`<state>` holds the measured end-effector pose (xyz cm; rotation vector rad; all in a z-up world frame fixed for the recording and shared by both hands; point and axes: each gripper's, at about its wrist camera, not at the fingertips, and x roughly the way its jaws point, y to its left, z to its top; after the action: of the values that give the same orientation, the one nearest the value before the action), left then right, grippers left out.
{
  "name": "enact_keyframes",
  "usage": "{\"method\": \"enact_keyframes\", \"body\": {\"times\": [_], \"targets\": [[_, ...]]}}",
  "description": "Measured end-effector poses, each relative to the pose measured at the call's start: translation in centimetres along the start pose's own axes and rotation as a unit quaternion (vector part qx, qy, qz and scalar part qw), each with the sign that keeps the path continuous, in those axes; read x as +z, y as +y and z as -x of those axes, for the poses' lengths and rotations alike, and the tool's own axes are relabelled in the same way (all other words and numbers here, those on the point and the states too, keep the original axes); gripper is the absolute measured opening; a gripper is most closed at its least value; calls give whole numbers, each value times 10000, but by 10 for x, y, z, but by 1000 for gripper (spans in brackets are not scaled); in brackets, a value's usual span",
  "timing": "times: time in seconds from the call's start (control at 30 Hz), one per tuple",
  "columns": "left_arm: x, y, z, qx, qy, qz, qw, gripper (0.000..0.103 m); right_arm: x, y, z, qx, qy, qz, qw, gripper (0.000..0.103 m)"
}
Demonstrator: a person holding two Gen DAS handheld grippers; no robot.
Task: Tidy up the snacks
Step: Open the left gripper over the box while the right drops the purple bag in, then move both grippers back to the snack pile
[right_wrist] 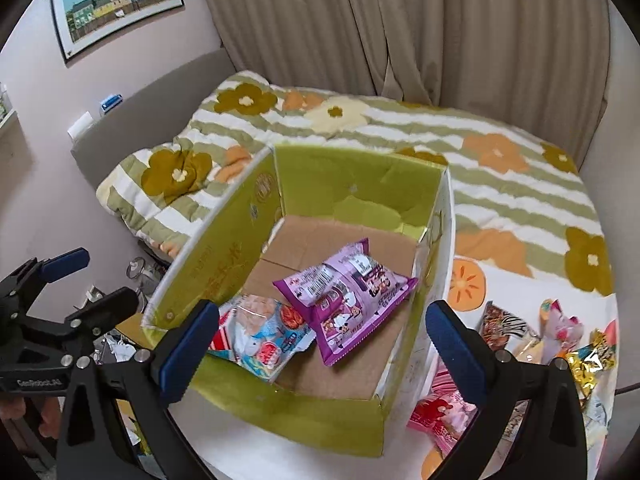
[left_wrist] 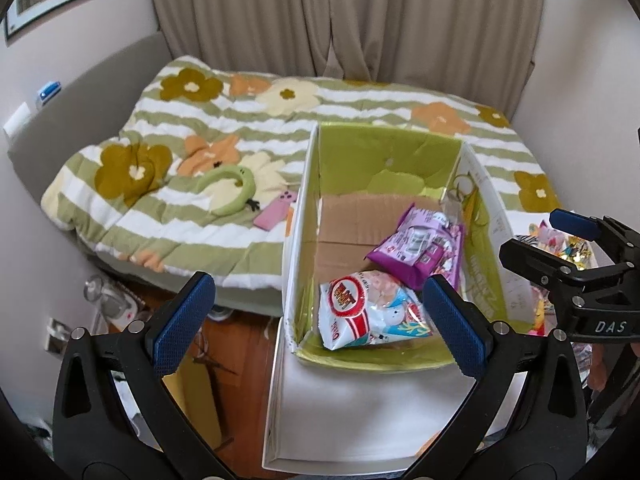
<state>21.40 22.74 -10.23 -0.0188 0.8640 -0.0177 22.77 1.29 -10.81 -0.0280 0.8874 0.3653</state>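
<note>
An open cardboard box (right_wrist: 280,400) is sitting at frame centre on the flowered quilt (right_wrist: 520,200), holding a purple snack packet (right_wrist: 348,296) lying partly over a white-and-red snack packet (right_wrist: 260,340). The right gripper (right_wrist: 320,344) is hanging above the box, jaws spread wide and gripping nothing. The left gripper (left_wrist: 316,320) is likewise standing released and empty. More loose snacks (right_wrist: 560,340) are lying at lower right.

"DAS" on right gripper (left_wrist: 532,245)
</note>
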Motion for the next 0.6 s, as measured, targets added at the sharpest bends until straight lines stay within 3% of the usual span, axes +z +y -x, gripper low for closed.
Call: {"method": "enact_keyframes", "body": {"times": [0.3, 0.6], "targets": [[-9, -7, 43, -223, -431, -183, 9987, 103, -14, 15, 55, -459, -579, -126, 9972, 103], [-18, -37, 82, -453, -909, -275, 9945, 103, -44, -4, 109, -915, -1036, -512, 9891, 103]]}}
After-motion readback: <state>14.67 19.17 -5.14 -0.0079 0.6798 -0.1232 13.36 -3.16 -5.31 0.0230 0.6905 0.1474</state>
